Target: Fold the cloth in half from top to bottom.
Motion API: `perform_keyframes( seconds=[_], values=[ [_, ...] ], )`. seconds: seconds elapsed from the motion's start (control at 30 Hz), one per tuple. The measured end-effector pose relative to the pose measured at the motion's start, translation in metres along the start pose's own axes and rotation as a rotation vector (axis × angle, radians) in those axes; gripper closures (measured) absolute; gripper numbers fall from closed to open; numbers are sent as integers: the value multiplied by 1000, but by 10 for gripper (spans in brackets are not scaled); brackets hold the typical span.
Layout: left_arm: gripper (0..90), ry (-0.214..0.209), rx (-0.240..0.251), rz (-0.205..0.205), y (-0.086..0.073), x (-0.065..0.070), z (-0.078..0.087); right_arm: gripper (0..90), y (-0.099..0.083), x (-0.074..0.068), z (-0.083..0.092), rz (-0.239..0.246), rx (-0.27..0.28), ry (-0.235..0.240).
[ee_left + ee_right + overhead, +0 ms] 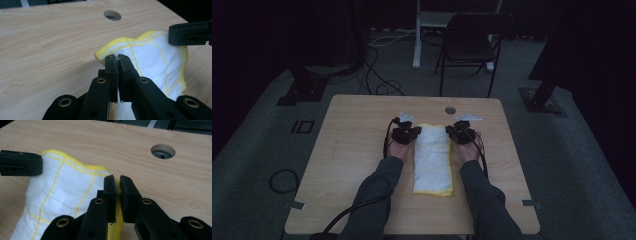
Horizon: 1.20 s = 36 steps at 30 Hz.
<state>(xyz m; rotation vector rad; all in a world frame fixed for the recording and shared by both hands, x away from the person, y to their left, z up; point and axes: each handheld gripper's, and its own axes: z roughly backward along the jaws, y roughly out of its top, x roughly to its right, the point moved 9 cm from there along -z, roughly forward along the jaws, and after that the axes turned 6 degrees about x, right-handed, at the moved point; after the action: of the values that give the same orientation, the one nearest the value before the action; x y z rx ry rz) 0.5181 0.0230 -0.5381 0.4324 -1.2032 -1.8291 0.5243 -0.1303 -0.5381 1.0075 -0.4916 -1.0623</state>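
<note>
Two claws, one cloth, one worktop.

Item: folded towel (432, 159), white with yellow hem and yellow grid stitching. It lies near the middle of the worktop (352, 150), a long narrow strip. Its long axis runs from the person's near edge toward the far edge; the near short end sits flat, and the far short end points at the round cable hole (450, 110) by the far edge.

Left claw (412, 131): jaws pressed all but together on the far left corner of the towel (a sliver of hem shows between the pads in the left gripper view (117, 65)).

Right claw (453, 131): jaws likewise nearly closed, pinching the yellow hem at the far right corner, as seen in the right gripper view (118, 185).

Condition of far end: raised off the wood and sagging between the two corners, the hem curving rather than straight.

Handling, by judgement: light, soft and wholly limp; it will drape and fold wherever unsupported, and is not fragile. Terry pile should grip well in the pads, so slipping looks unlikely. Best hold is where it already is, one corner per claw on the doubled hem, kept apart enough to hold the edge taut.
</note>
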Motion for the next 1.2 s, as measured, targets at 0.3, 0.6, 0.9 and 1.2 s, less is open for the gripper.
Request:
perform_keyframes(
  seconds=[0.3, 0.6, 0.9, 1.2],
  values=[
    [877, -7, 18, -8, 5, 4, 9, 848, 6, -4, 8, 12, 18, 15],
    [877, -19, 37, -17, 7, 10, 20, 849, 8, -8, 20, 11, 43, 35],
    [878, -42, 58, -12, 8, 18, 33, 849, 9, -13, 30, 13, 63, 49],
    [880, -50, 75, -22, 5, 23, 44, 852, 10, -19, 41, 23, 84, 63]
  ],
)
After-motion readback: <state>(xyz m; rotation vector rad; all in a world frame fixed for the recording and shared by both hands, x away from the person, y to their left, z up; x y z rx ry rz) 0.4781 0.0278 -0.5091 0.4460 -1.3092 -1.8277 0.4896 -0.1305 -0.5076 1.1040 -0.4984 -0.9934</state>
